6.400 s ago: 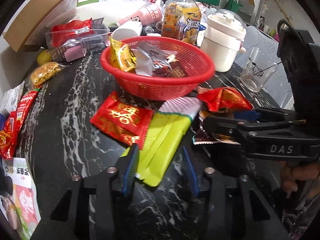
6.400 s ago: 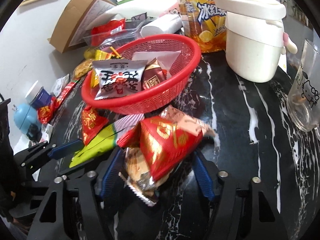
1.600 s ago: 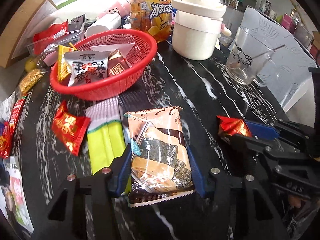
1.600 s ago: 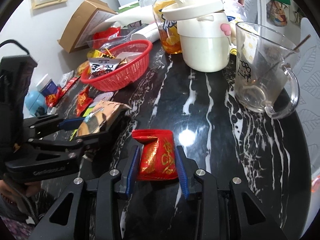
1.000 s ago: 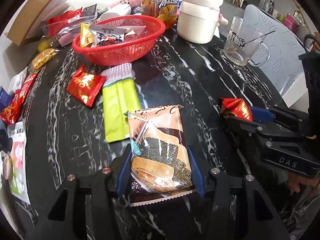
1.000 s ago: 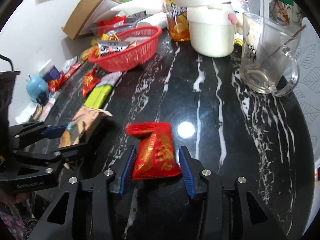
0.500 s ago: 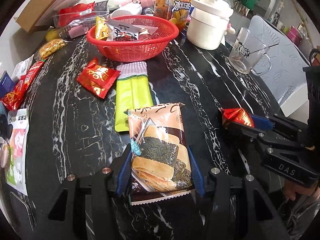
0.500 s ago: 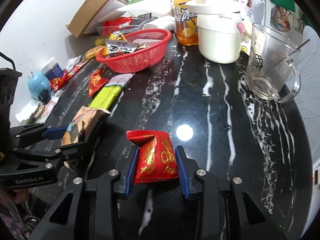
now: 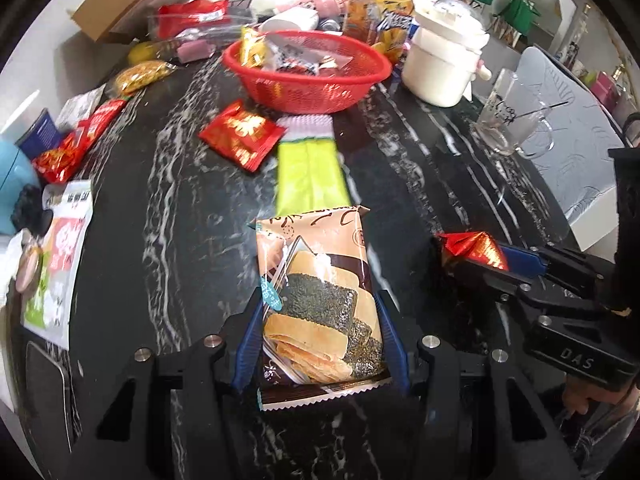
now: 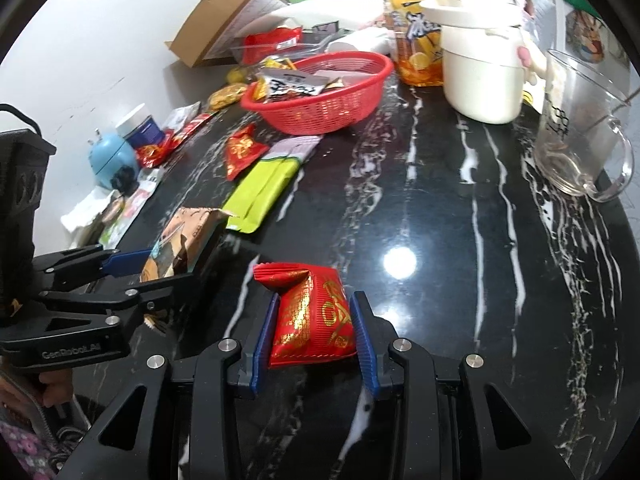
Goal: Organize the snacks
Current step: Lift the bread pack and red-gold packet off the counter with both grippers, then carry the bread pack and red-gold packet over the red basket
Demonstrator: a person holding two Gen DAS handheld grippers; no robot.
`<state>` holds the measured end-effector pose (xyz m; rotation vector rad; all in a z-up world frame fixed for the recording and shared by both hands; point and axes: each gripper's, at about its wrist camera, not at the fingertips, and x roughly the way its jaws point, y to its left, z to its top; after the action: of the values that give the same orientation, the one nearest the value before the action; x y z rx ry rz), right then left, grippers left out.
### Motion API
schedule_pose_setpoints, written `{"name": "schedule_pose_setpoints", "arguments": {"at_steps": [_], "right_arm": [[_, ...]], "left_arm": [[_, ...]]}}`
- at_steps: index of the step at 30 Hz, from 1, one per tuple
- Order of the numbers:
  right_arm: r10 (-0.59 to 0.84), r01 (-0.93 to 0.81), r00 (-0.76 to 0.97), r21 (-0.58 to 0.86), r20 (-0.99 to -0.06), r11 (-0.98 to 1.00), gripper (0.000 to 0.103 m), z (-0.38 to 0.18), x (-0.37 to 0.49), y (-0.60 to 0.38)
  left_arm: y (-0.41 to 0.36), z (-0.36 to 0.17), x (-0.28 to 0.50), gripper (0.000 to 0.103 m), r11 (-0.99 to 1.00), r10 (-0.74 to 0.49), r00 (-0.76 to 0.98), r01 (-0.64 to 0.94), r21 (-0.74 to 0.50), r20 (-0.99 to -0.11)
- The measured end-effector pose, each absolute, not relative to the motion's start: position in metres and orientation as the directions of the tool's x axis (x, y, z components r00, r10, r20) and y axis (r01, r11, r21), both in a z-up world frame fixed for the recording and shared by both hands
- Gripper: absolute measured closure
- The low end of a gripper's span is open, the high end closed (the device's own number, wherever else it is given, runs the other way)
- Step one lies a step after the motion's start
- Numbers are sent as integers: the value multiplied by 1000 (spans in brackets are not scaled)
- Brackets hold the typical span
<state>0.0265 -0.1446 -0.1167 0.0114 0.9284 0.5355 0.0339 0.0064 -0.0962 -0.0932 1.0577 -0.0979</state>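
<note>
Left hand-held gripper (image 9: 320, 344) clamped on a seaweed cracker pack (image 9: 320, 304), held above the black marble bench (image 9: 168, 240). Right hand-held gripper (image 10: 314, 332) clamped on a small red snack packet (image 10: 312, 320), also off the bench. Red basket (image 9: 306, 76) with several snack packs sits at the far side. Between the grippers and the basket lie a green pouch (image 9: 308, 176) and another red packet (image 9: 240, 134), flat on the bench, touching each other. White pot (image 9: 444, 68) and orange drink bottle (image 9: 376, 12) just right of the basket; glass mug (image 9: 510, 120) further right. Cardboard box (image 10: 224, 24), blue jar (image 10: 138, 126), loose wrappers crowd the left edge.
</note>
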Motion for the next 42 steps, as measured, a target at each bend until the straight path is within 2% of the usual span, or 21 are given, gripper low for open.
{"name": "schedule_pose_setpoints", "arguments": {"at_steps": [7, 9, 11, 13, 15, 16, 28, 42], "right_arm": [[448, -450, 471, 230, -760, 863, 67, -117, 17, -137], [445, -447, 471, 229, -761, 865, 67, -118, 16, -137], [441, -440, 471, 229, -764, 868, 67, -118, 16, -137], [438, -433, 471, 232, -766, 871, 67, -119, 17, -138], [432, -428, 474, 228, -768, 875, 67, -119, 16, -139], [429, -427, 475, 226, -768, 876, 67, -119, 16, -139], [439, -437, 489, 224, -754, 871, 67, -109, 20, -135], [494, -492, 562, 212, -664, 844, 67, -52, 40, -130]], "left_arm": [[8, -109, 30, 50, 997, -81, 458, 24, -79, -885], [1, -110, 31, 47, 999, -47, 460, 40, -33, -887], [-3, -112, 31, 37, 999, -18, 470, 33, -3, -882], [-4, -113, 31, 36, 1000, -20, 488, 23, -10, -873], [-3, -113, 29, 39, 1000, -16, 500, 13, -10, -866], [-2, -111, 28, 53, 1000, -10, 513, 4, -9, -858], [7, -89, 19, 53, 993, -114, 551, 55, -101, -827], [15, -19, 35, 53, 994, -113, 703, 83, -77, -702]]}}
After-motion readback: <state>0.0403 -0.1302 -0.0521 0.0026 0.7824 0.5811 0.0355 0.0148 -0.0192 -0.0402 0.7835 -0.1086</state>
